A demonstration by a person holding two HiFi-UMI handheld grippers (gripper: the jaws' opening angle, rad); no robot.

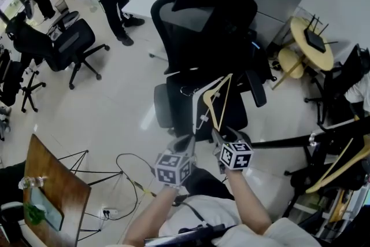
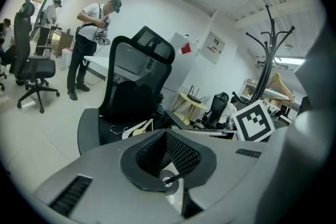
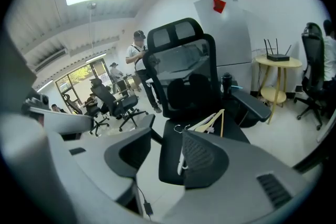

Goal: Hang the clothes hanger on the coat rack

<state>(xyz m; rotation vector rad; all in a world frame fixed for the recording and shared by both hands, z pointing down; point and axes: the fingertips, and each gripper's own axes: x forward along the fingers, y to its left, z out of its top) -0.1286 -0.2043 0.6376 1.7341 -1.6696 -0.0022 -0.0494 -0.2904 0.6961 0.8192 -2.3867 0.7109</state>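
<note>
From the head view, both grippers were down over the black office chair (image 1: 208,20). The left gripper (image 1: 186,143) and right gripper (image 1: 219,136) hung just short of the seat's front edge. The wooden clothes hanger (image 1: 210,113) lay flat on that seat beside a white hanger (image 1: 194,107), and neither gripper was touching it.

In the left gripper view, the left gripper's (image 2: 165,139) jaws were pressed together with nothing in them. The wooden clothes hanger (image 2: 139,127) showed pale on the seat beyond. Off to the right stood the coat rack (image 2: 269,60), tall, black and well apart from the chair, with another wooden hanger (image 2: 279,84) already on it.

In the right gripper view, the right gripper's (image 3: 165,134) jaws stood wide apart and empty, with bare floor and the seat's edge showing between them. The wooden clothes hanger (image 3: 211,121) lay just past the far jaw and the white hanger (image 3: 180,161) just inside it.

By my reckoning the job had barely begun. The hanger had not been gripped, and the pickup, the carry across to the rack and the hooking-on all remained.
</note>
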